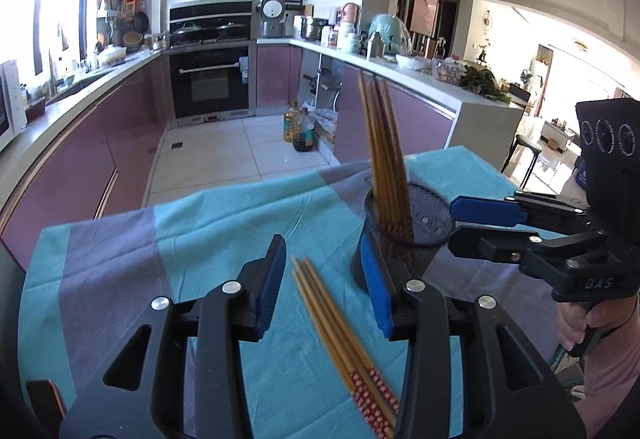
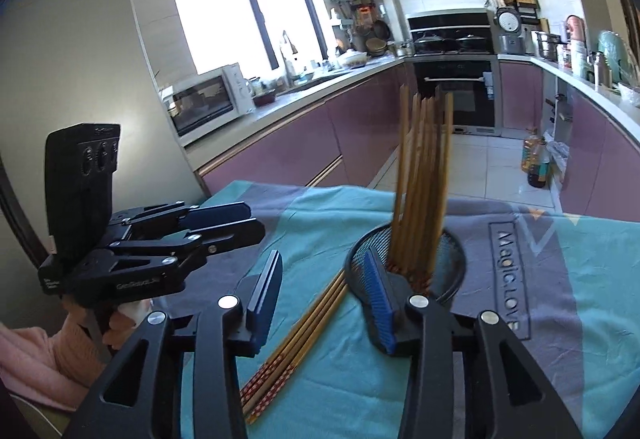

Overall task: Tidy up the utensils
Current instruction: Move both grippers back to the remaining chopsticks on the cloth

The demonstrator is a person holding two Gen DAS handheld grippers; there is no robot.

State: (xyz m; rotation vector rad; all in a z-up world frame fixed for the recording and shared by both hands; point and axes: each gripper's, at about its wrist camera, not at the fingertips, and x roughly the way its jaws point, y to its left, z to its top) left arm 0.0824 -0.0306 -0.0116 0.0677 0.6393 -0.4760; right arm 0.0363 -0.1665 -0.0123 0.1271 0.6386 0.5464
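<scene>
Both grippers stand part open and empty: the left gripper (image 1: 326, 291) has its jaws spread over the loose chopsticks (image 1: 340, 339) on the cloth, and the right gripper (image 2: 324, 299) hangs beside the mesh holder (image 2: 408, 263) with nothing between its pads. As I read it, the step in hand is picking up that loose bundle for the holder, where other chopsticks (image 2: 424, 179) already stand. To do it well, lower the left jaws so the pads straddle the whole bundle across its middle, close squarely so no stick slips out, then lift clear before tilting. In the left wrist view the bundle lies between the jaws, running from the far left to the near right, with the holder (image 1: 408, 227) just beyond the right-hand finger, on the teal and grey cloth (image 1: 240, 223)
</scene>
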